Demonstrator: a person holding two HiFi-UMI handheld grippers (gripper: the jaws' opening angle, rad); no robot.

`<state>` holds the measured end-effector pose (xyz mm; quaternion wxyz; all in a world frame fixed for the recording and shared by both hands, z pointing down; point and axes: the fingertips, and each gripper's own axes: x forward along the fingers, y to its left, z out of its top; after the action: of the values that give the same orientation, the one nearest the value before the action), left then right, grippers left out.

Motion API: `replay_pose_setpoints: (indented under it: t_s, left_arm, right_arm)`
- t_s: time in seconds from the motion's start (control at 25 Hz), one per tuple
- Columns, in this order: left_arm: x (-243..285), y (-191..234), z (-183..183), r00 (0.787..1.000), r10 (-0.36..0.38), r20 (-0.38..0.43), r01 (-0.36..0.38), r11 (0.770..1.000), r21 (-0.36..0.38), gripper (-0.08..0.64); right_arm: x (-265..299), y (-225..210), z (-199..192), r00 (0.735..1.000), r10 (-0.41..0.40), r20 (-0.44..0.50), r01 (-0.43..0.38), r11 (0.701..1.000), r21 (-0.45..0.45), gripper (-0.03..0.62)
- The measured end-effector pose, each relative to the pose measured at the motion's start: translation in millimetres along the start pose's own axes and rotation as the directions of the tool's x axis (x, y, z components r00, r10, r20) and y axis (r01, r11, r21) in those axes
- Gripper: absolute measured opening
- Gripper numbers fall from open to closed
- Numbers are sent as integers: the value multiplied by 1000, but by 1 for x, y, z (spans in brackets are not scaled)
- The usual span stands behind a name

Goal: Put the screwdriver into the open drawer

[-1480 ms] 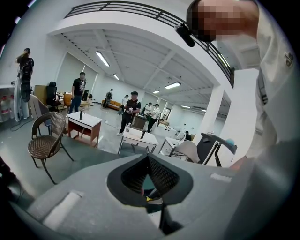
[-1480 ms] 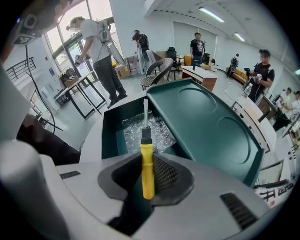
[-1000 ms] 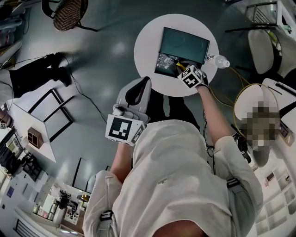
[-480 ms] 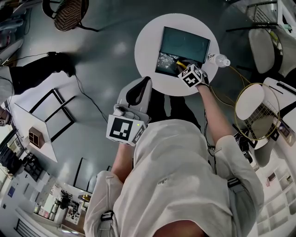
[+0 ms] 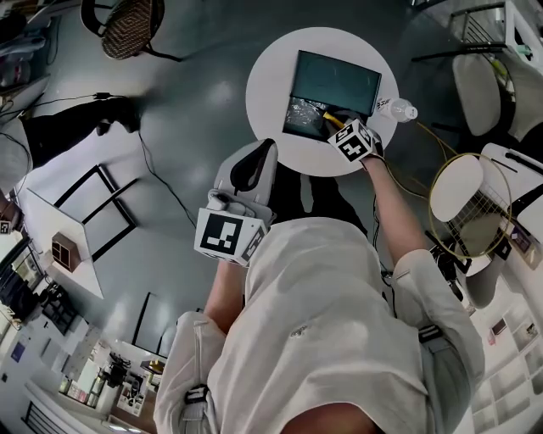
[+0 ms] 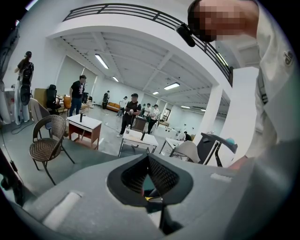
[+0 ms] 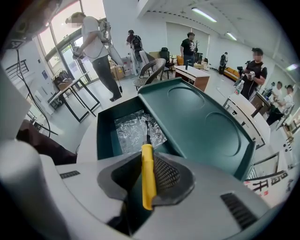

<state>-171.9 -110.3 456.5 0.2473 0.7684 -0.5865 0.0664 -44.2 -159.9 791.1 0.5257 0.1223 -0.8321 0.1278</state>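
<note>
1. The screwdriver (image 7: 148, 174) is clamped by its yellow handle between the pads of the right tongs (image 7: 149, 161). Its dark shaft sticks out ahead of the pads and points down into the open drawer (image 7: 104, 136).
2. The drawer is dark green and pulled out towards the person. A crinkled silvery sheet (image 7: 133, 132) covers its floor. The shaft's tip lies over this sheet, but it cannot be told whether the two touch.
3. The drawer belongs to a flat dark green box (image 7: 206, 126) whose top has two shallow round recesses. From the right gripper view, the top rises just to the right of the screwdriver.
4. In the head view the box sits on a small round white worktop (image 5: 270, 91). The right tongs reach in over the drawer's right part.
5. A clear bottle (image 5: 399, 109) lies at the worktop's right edge, just beside the box.
6. The left tongs (image 6: 149, 174) are pressed together with nothing between them. In the head view they are held on the near side of the worktop, in front of the person's chest and well apart from the drawer.
7. A wicker chair (image 5: 127, 25) stands on the grey floor well away from the worktop. Several people stand further off in the hall.
</note>
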Motion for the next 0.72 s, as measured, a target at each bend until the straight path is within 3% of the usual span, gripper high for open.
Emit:
replay_pose_setpoints:
  t_s: [0.32,0.72]
  left_arm:
    - [-18,-26,18,998,18,58,-21,999,42,11]
    - [-54,-37,18,992,92,90,-98,993,65,11]
  right_arm:
    - [-33,0,0,998,-25,53,24,1000,5,86]
    - [-23,5,-10,999,-31,34,32,999,-25,78]
